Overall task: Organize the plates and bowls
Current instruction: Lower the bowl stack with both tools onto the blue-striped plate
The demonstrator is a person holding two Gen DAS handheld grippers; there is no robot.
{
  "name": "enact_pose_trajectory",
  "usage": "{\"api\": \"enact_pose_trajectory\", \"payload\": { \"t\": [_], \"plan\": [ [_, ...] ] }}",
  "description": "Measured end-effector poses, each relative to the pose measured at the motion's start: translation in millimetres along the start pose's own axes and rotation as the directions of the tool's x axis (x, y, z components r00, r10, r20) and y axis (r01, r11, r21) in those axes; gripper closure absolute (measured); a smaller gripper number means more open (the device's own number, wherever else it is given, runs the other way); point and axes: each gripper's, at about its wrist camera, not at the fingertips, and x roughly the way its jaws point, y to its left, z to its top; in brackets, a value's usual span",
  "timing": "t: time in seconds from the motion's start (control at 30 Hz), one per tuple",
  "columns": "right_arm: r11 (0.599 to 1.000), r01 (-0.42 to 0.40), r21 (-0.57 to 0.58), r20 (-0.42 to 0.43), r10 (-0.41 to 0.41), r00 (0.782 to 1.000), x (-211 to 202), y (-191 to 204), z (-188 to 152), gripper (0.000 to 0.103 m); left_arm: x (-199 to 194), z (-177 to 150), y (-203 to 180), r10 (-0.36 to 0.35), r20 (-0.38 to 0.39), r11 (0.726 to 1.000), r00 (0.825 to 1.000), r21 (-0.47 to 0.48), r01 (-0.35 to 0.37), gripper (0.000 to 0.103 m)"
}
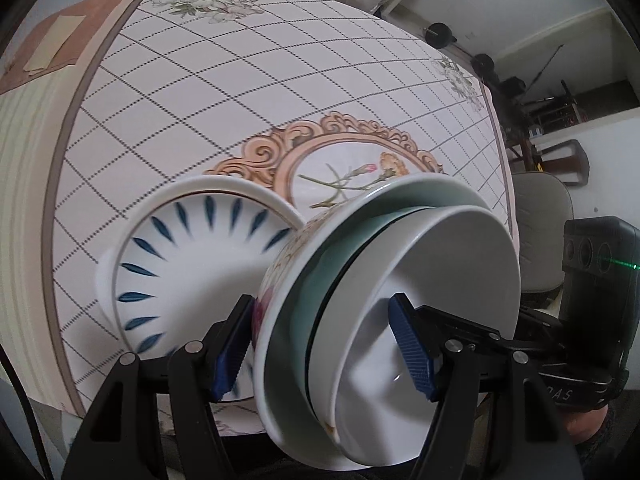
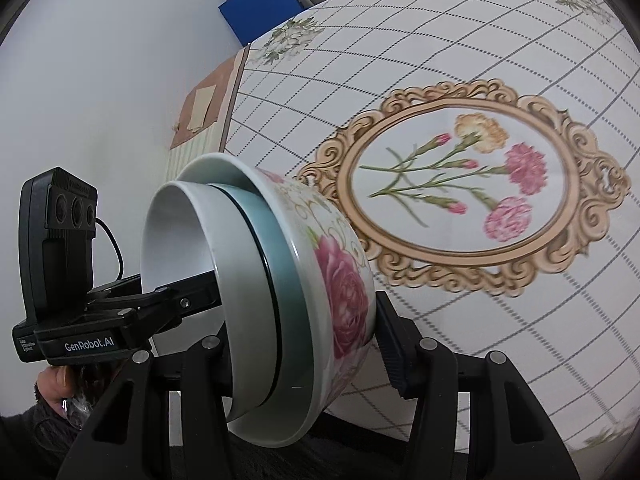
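Both grippers' fingers pinch the tilted bowl stack [image 1: 384, 312] from opposite sides, the left gripper [image 1: 324, 348] and right gripper [image 2: 304, 344] each with one finger inside, one outside, above the table [image 2: 480, 40], beside a blue-leaf plate [image 1: 192, 264].

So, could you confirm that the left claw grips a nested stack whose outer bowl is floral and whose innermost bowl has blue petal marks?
Not quite: the innermost bowl is plain white. The left wrist view shows the left claw gripping the stack, with the floral bowl outermost. The blue-petal bowl is a separate piece beside the stack.
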Motion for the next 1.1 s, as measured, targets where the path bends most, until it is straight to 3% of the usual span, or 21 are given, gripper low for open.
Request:
{"api": "enact_pose_trajectory", "payload": {
  "t": [1.1],
  "plan": [
    [1.000, 0.016, 0.002, -0.087, -0.015, 0.996, 97.4, 43.3, 15.9, 0.049, 10.2, 6.9, 99.9, 0.023, -0.043, 0.997, 0.999, -0.078, -0.026, 0.037]
  ]
}}
